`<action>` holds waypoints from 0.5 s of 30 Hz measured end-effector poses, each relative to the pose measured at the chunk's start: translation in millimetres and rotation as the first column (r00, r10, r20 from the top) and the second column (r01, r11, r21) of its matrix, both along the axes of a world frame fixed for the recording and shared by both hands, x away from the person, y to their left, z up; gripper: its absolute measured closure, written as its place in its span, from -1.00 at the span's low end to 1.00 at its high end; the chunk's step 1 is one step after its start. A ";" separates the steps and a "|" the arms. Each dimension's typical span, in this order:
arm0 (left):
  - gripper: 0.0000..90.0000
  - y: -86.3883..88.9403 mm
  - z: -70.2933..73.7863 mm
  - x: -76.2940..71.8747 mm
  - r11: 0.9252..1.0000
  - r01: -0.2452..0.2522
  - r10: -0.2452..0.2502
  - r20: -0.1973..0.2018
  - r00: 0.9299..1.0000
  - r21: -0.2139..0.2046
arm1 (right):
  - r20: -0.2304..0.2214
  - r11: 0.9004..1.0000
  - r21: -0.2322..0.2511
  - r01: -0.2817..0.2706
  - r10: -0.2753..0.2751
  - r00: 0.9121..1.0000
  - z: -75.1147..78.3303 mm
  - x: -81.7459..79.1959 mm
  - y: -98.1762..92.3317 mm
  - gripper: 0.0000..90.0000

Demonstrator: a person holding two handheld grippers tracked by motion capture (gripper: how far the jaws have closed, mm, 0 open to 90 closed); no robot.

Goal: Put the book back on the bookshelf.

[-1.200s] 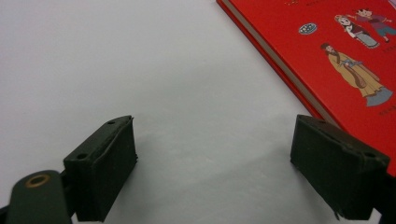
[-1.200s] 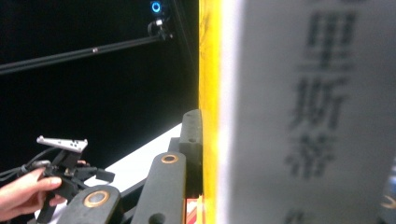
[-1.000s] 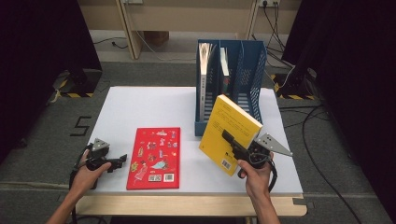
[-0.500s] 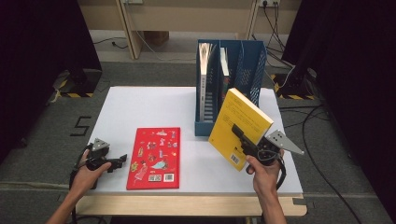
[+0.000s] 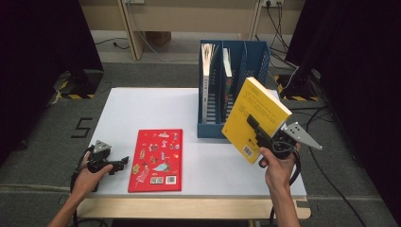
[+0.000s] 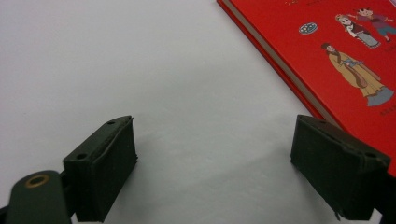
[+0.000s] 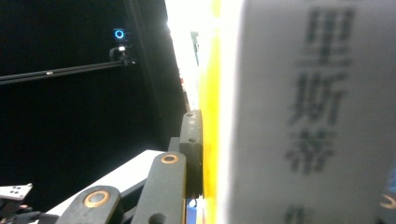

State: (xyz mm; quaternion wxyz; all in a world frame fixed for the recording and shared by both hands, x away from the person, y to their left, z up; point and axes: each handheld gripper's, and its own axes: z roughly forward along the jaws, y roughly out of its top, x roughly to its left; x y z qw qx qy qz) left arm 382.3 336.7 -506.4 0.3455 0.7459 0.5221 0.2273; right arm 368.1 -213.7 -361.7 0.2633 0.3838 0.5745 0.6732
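Note:
My right gripper (image 5: 257, 132) is shut on a yellow book (image 5: 255, 118), which it holds tilted in the air just right of the blue file rack (image 5: 213, 127). In the right gripper view one black jaw presses flat against the yellow book (image 7: 212, 140), whose spine with dark print fills the right side. A red picture book (image 5: 156, 160) lies flat on the white table (image 5: 151, 109). My left gripper (image 5: 124, 161) rests on the table at that book's left edge, open with nothing between its fingers; the left gripper view has the red book (image 6: 327, 51) at upper right.
The blue file rack stands at the table's back and holds two upright books (image 5: 207, 75) in its left slots. Dark curtains flank the table. Cables and a table leg lie on the floor behind.
My right gripper has lifted the yellow book higher and stood it more upright, next to the rack. The left gripper and the red book have stayed put.

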 end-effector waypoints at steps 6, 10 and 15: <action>-0.71 0.0 0.0 0.1 1.000 0.000 0.000 -0.001 1.000 0.000 | 0.001 0.999 -0.008 0.038 -0.038 0.999 11.6 15.6 -3.2 0.67; -0.71 0.0 -0.1 0.0 1.000 0.000 0.000 0.000 1.000 0.000 | 0.002 0.997 -0.027 0.067 -0.067 0.998 20.6 27.0 -5.3 0.67; -0.71 -0.1 -0.1 0.0 1.000 0.000 0.000 0.000 1.000 0.000 | 0.004 0.993 -0.041 0.107 -0.107 0.994 26.3 43.1 -5.4 0.67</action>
